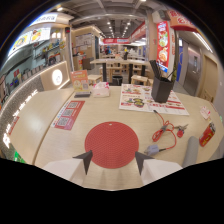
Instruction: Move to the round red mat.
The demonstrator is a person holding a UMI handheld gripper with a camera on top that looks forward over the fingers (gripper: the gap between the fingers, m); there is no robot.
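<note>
The round red mat [111, 143] lies flat on the light wooden table [105, 110], just ahead of my fingers. My gripper [114, 160] is open, with nothing between its two dark fingertips. The left fingertip [85, 160] and the right fingertip [142, 160] both hover over the near edge of the mat, one at each side. The mat's surface is bare.
A red cable with keys [167, 132] lies right of the mat, and a red lighter [207, 134] further right. A black holder with utensils [162, 85] stands on a menu sheet [145, 97]. A red QR sticker [68, 114] lies left, a tissue pack [100, 89] behind.
</note>
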